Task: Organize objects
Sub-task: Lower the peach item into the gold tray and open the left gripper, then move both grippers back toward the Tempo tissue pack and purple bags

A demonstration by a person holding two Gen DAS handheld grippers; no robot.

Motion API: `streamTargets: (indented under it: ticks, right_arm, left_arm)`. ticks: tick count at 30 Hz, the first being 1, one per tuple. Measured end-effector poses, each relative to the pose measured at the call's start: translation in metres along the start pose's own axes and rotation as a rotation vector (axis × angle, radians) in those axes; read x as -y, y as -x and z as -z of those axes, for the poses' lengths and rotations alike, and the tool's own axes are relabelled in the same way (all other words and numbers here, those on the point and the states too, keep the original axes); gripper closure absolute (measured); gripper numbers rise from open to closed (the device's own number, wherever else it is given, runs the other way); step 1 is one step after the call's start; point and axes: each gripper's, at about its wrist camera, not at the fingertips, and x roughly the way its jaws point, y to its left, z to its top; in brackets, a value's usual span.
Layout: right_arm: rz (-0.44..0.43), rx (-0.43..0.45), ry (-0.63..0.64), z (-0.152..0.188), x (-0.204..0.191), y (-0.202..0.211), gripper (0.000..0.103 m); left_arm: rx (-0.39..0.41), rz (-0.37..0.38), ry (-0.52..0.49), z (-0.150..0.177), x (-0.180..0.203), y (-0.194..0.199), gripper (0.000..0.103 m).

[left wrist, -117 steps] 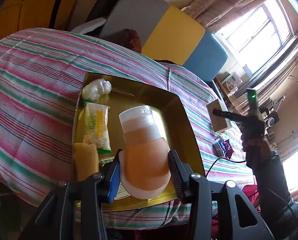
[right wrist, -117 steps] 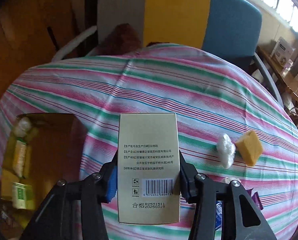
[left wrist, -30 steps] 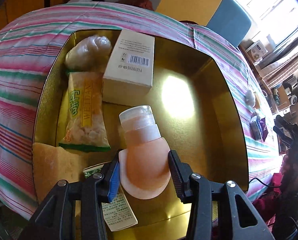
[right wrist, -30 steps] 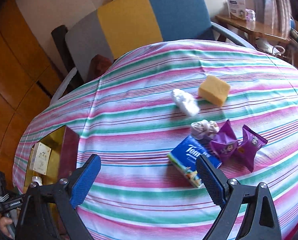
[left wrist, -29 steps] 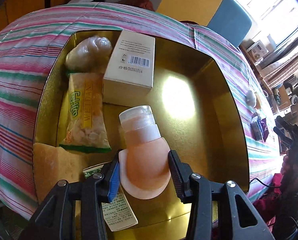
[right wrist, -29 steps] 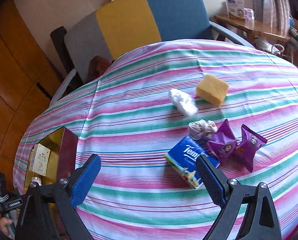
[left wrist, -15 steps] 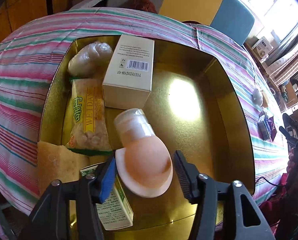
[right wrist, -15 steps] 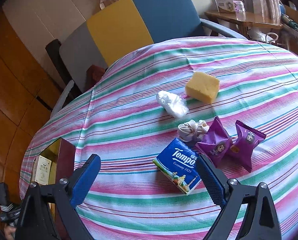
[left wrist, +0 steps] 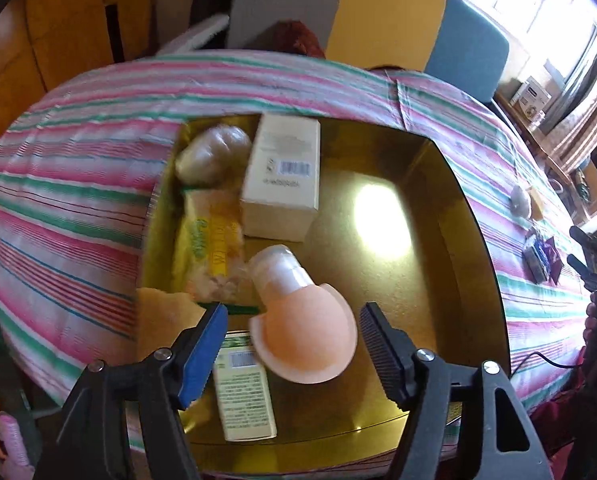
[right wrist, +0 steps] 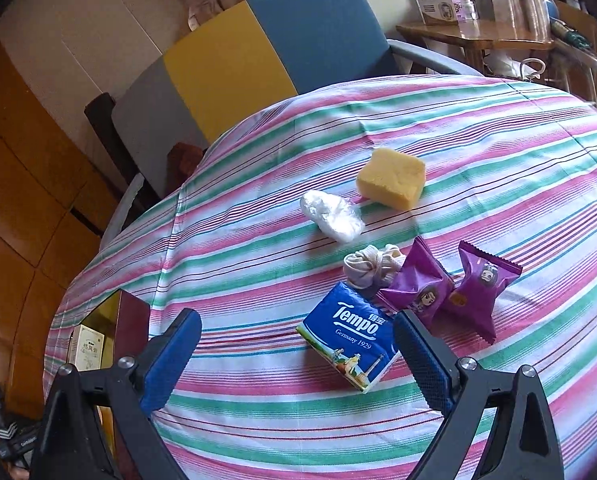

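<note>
Left gripper [left wrist: 292,320] just opened, peach bottle [left wrist: 302,332] loose in gold tray [left wrist: 470,240], only right view shows right gripper [right wrist: 296,344] gaping over tissue pack [right wrist: 348,340].

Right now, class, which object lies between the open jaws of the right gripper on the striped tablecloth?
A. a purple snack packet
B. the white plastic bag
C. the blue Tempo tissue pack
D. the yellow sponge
C: in the right wrist view the blue Tempo tissue pack lies on the cloth between the open jaws of the right gripper; neither pad touches it.
</note>
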Motion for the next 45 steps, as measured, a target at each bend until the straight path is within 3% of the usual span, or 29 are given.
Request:
streamTargets:
  ticks: [5,12,15,19,22,27,35,38,45]
  right_arm:
    - [0.018,0.01,0.002,0.001,0.0,0.002,0.006]
    - [0.057,0.003,0.087,0.001,-0.013,0.012,0.006]
    - [0.151,0.085,0.177,0.0,-0.021,0.031,0.004]
    - [0.318,0.308,0.287,0.003,-0.023,0.067,0.0]
    - [0.379,0.322,0.241,-0.004,-0.004,0.071,0.0]
    - [0.276,0.247,-0.07,-0.014,0.057,0.065,0.0]
    - [0.109,0.247,-0.474,-0.002,0.123,0.075,0.0]
    - [0.079,0.226,-0.53,0.0,0.131,0.07,0.0]
    - [0.075,0.195,-0.472,-0.003,0.12,0.065,0.0]
  left_arm:
    - [0.157,-0.076,-0.058,0.011,0.008,0.04,0.034]
    - [0.319,-0.088,-0.118,0.017,0.034,0.077,0.034]
    - [0.332,-0.075,-0.132,0.018,0.043,0.082,0.034]
    - [0.336,-0.063,-0.143,0.016,0.055,0.079,0.034]
    - [0.342,-0.039,-0.154,0.017,0.067,0.079,0.034]
    - [0.343,-0.001,-0.181,0.015,0.088,0.076,0.034]
    - [0.313,0.055,-0.291,0.013,0.137,0.066,0.034]
    - [0.295,0.085,-0.335,0.015,0.156,0.061,0.034]
    - [0.218,0.132,-0.394,0.016,0.193,0.042,0.034]
